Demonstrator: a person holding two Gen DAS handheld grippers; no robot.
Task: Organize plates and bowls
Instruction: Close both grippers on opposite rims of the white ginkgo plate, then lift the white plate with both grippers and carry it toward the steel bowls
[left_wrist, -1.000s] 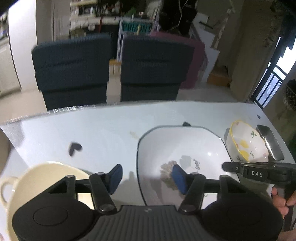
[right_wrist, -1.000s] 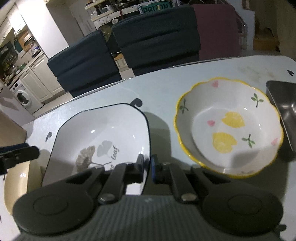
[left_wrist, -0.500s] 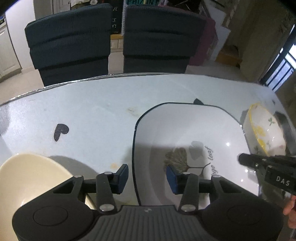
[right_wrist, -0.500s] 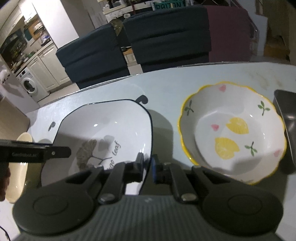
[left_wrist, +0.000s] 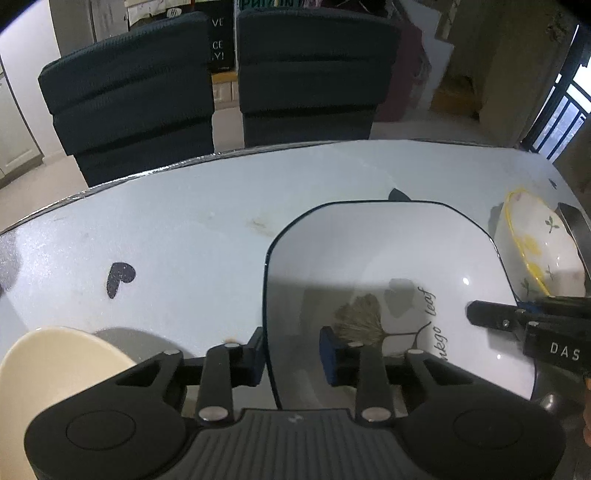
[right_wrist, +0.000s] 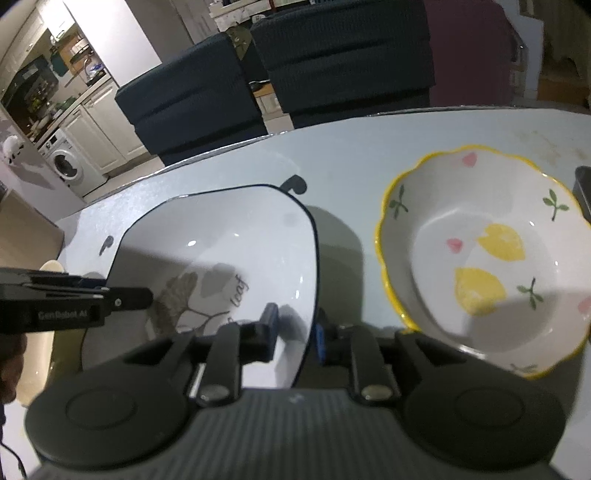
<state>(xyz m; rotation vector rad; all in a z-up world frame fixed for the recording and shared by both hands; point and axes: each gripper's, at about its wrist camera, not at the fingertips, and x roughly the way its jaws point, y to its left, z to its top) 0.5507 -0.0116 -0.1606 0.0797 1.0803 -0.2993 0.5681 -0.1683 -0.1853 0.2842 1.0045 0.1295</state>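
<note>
Cream bowl (left_wrist: 55, 369) cut off at left; steel tray (left_wrist: 576, 229) barely visible.

**Dim room, bright table, heavy fisheye bend**

Both views are dim, with dark corners and curved edges. Daylight enters at a balcony door (left_wrist: 565, 110). The pale table (left_wrist: 184, 229) reads brightest. Small glints sit on the square plate (right_wrist: 236, 236), which casts a broad shadow. The lemon-print bowl (right_wrist: 491, 258) looks slightly soft.

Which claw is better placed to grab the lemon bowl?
Right. The lemon bowl sits beside the right claw, whose jaws have just been opening with the square plate between them. The left claw, jaws just closing around that plate's opposite rim, has the plate in its way.
</note>
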